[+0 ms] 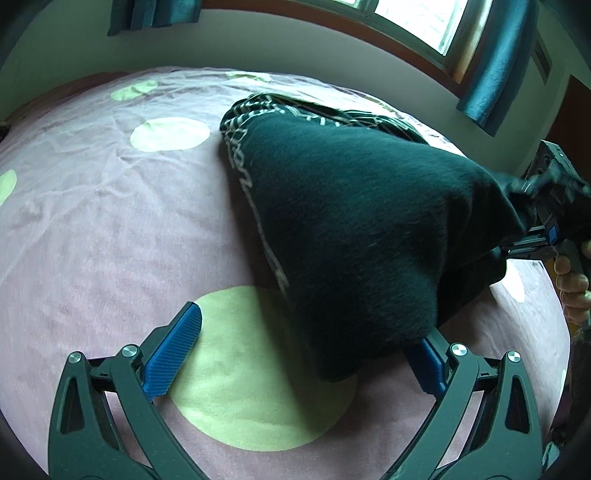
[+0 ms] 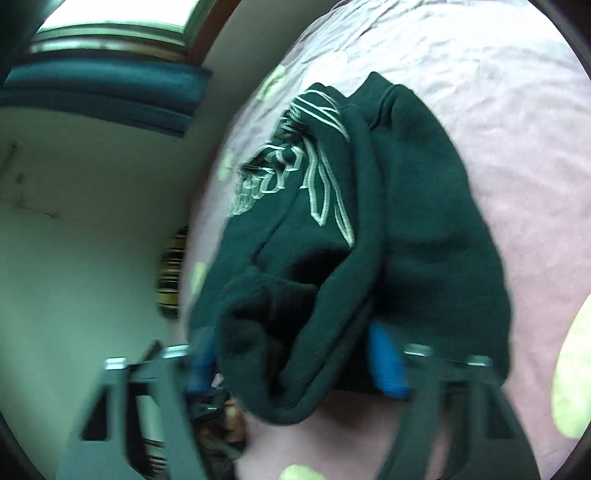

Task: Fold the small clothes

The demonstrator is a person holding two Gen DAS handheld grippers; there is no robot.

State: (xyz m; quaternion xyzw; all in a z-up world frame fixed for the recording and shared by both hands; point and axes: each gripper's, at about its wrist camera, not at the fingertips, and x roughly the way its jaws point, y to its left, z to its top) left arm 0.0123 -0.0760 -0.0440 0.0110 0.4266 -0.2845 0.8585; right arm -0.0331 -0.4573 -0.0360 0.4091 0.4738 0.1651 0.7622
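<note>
The left tool (image 1: 308, 349) has its jaws spread wide; the dark green garment (image 1: 354, 236) drapes over its right finger, not pinched. The right tool (image 2: 295, 365) also stands apart, with bunched cloth lying between its blue pads (image 2: 384, 360). The garment rises off the pink bed sheet (image 1: 92, 229). Only the right wrist view shows its pale printed design (image 2: 295, 162); only the left wrist view shows the green dot (image 1: 255, 369) beneath the garment's hanging edge.

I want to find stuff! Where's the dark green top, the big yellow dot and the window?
dark green top (image 1: 354, 221), left wrist view, plain back.
big yellow dot (image 1: 236, 387), left wrist view, its middle.
window (image 1: 417, 22), left wrist view, bright pane.
</note>
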